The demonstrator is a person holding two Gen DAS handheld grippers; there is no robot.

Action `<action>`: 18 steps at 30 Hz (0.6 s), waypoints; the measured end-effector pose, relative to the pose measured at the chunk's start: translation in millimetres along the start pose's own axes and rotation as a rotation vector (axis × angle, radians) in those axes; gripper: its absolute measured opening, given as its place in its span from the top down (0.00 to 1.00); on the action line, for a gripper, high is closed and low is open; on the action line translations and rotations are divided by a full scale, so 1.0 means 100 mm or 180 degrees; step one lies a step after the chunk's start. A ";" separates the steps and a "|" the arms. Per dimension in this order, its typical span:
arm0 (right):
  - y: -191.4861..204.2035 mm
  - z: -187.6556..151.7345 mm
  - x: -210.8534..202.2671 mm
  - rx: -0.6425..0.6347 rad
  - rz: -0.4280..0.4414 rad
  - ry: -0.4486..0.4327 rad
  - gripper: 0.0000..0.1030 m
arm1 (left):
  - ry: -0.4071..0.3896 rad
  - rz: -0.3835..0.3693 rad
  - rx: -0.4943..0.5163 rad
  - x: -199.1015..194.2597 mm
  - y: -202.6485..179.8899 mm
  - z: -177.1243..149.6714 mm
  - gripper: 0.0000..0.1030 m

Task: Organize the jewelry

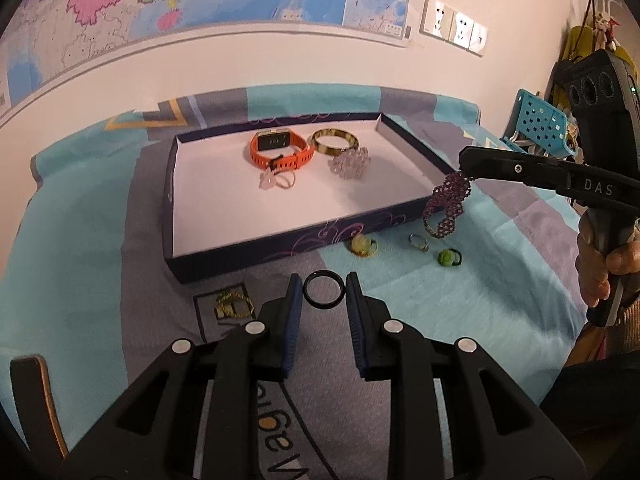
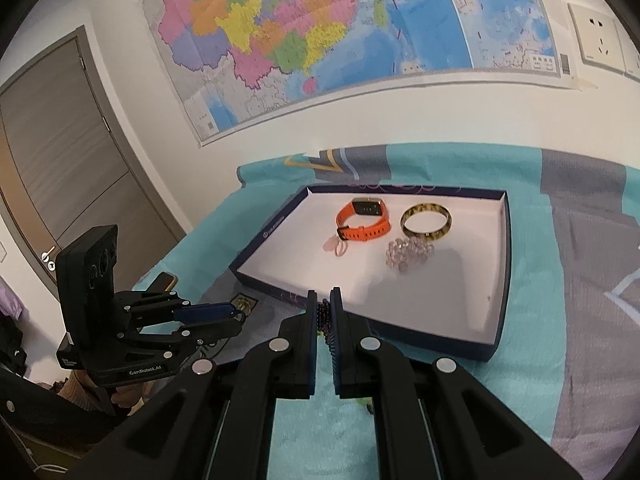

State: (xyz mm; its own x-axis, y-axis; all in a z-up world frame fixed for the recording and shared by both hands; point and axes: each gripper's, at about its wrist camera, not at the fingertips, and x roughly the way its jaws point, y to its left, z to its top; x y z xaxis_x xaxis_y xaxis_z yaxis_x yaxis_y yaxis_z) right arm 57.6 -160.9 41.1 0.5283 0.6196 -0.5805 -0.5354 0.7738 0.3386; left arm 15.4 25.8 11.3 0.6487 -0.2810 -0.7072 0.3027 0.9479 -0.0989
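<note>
Teal bedspread (image 1: 100,240): right hand-held gripper (image 2: 324,312) pinches purple beaded bracelet (image 1: 448,204); left hand-held gripper (image 1: 324,292) seemingly grips black ring (image 1: 324,289).

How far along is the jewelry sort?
Partway. Done: orange watch, bangle, clear beaded bracelet and a pink ring lie in the box. In hand: right gripper is shut on the purple beaded bracelet; left gripper grips a black ring. Left on the cloth: three rings by the box, gold piece.
</note>
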 end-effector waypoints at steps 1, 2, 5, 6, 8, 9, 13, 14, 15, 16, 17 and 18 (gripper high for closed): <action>0.00 0.02 0.00 -0.0011 -0.0003 -0.0014 0.95 | -0.0010 0.0004 0.0011 0.00 -0.01 0.02 0.78; 0.01 0.05 -0.01 -0.0020 -0.0005 -0.0027 0.95 | -0.0029 0.0009 0.0032 -0.01 -0.01 0.05 0.78; 0.00 0.11 -0.01 -0.0035 -0.0018 -0.0063 0.95 | -0.0074 0.0004 0.0067 -0.02 -0.02 0.13 0.78; -0.01 0.13 -0.01 -0.0033 -0.0020 -0.0074 0.95 | -0.0085 0.0008 0.0076 -0.02 -0.02 0.15 0.78; -0.03 0.17 -0.01 -0.0026 -0.0015 -0.0090 0.95 | -0.0118 0.0015 0.0098 -0.02 -0.02 0.20 0.78; -0.04 0.18 0.00 -0.0024 -0.0018 -0.0097 0.95 | -0.0129 0.0018 0.0103 -0.02 -0.01 0.23 0.78; -0.09 0.24 0.03 -0.0012 -0.0043 -0.0112 0.95 | -0.0139 0.0025 0.0116 0.01 -0.01 0.31 0.78; -0.10 0.25 0.04 -0.0006 -0.0044 -0.0113 0.95 | -0.0138 0.0030 0.0118 0.03 0.00 0.33 0.78; -0.12 0.27 0.05 0.0005 -0.0039 -0.0117 0.95 | -0.0139 0.0027 0.0118 0.04 0.00 0.35 0.78; -0.13 0.28 0.06 0.0011 -0.0043 -0.0120 0.95 | -0.0140 0.0024 0.0118 0.05 0.00 0.36 0.78; -0.14 0.29 0.07 0.0017 -0.0054 -0.0121 0.95 | -0.0143 0.0018 0.0118 0.06 0.00 0.37 0.78; -0.16 0.30 0.09 0.0029 -0.0062 -0.0119 0.95 | -0.0143 0.0016 0.0120 0.07 0.00 0.39 0.78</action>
State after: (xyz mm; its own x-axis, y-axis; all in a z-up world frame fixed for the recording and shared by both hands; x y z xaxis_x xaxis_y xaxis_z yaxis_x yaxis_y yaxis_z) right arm 90.6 -163.6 52.7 0.5629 0.6088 -0.5590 -0.5188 0.7868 0.3345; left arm 46.9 18.2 33.5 0.6808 -0.2836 -0.6754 0.3250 0.9432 -0.0684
